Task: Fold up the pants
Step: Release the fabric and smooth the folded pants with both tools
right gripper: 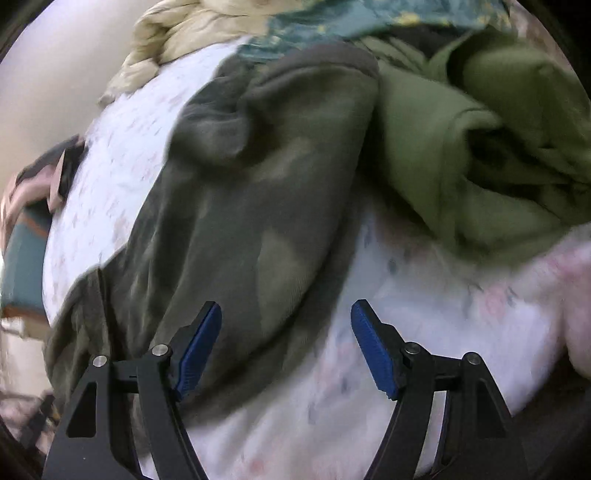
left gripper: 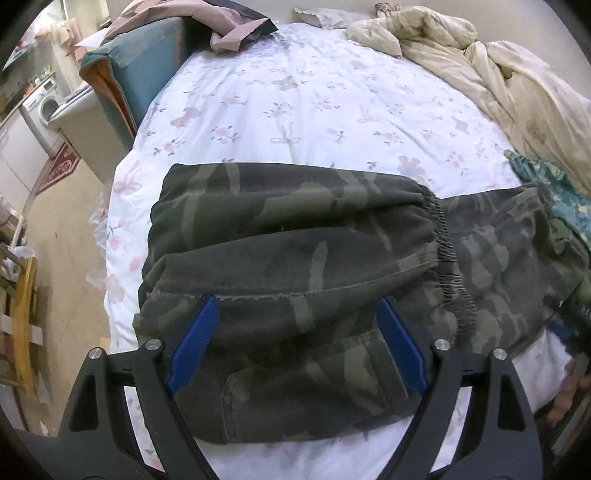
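Note:
Camouflage pants (left gripper: 295,243) lie folded over on the floral bed sheet (left gripper: 295,110), with the elastic waistband (left gripper: 447,254) on top of a lower layer that runs to the right. My left gripper (left gripper: 297,306) is open, its blue pads (left gripper: 195,343) spread just above the near part of the folded pants. In the blurred right wrist view the pants (right gripper: 240,206) run from lower left to upper middle. My right gripper (right gripper: 286,310) is open and empty, over the pants' right edge and the sheet (right gripper: 369,369).
A crumpled cream duvet (left gripper: 480,55) lies at the bed's far right. A green garment (right gripper: 480,147) and teal patterned cloth (right gripper: 332,22) lie right of the pants. A teal chair with pink clothes (left gripper: 147,55) stands left of the bed; floor and a washing machine (left gripper: 44,107) beyond.

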A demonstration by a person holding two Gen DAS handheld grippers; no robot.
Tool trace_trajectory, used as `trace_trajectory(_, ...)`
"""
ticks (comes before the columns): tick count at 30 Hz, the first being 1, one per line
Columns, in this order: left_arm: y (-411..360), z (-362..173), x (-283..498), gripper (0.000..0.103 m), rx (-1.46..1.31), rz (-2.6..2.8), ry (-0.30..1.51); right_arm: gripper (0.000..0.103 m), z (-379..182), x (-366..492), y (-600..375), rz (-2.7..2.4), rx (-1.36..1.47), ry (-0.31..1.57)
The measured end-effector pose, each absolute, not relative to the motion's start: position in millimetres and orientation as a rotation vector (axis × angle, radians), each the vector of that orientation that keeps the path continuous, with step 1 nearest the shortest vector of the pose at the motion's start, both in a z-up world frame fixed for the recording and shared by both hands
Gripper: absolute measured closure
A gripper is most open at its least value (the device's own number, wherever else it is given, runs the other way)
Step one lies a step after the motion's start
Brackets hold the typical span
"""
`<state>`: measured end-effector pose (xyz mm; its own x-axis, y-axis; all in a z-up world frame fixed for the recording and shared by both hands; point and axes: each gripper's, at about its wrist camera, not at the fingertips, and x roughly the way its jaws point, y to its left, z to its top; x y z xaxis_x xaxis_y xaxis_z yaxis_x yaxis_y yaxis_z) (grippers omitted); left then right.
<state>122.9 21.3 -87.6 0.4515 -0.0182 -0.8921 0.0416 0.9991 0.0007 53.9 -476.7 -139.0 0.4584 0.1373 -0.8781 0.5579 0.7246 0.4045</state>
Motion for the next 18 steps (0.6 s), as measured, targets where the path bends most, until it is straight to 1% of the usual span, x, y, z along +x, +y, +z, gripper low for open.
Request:
trace_trajectory(3, 30.5, -89.8, 122.6, 0.018, -0.002, -0.003, 1.102, 0.030, -146.4, 78.1, -489.8, -0.355, 0.678, 1.062)
trace_trajectory(6, 41.7, -92.1, 124.2, 0.018, -0.027, 0.021, 1.108, 0.031, -147.5, 91.3, -497.9, -0.353, 0.719, 1.016)
trace_trajectory(7, 43.6, -93.0, 124.2, 0.018, -0.029, 0.026, 1.108, 0.038, -146.9, 95.4, -500.9, -0.342, 0.720, 0.988)
trace_trajectory(8, 43.6, -95.3, 125.4, 0.018, -0.029, 0.032, 1.104, 0.050, -147.3, 97.1, -504.5, -0.334, 0.735, 0.961)
trace_trajectory(9, 44.5, -95.6, 125.3, 0.018, -0.026, 0.039, 1.095, 0.057, -147.3, 95.8, -507.0, -0.300, 0.780, 0.919)
trace_trajectory(10, 44.5, -95.8, 125.6, 0.018, -0.023, 0.043, 1.089, 0.084, -147.0, 93.5, -508.7, -0.263, 0.798, 0.885)
trace_trajectory(11, 44.1, -96.0, 126.4, 0.018, -0.019, 0.048, 1.083, 0.098, -144.4, 91.5, -506.3, -0.257, 0.776, 0.871)
trace_trajectory(14, 42.7, -91.6, 129.2, 0.018, -0.029, 0.050, 1.062, 0.099, -110.6, 84.1, -490.2, -0.189, 0.702, 0.743)
trace_trajectory(18, 35.4, -85.7, 132.5, 0.018, -0.027, 0.041, 1.019, 0.099, -87.6, 79.3, -479.5, -0.111, 0.664, 0.687)
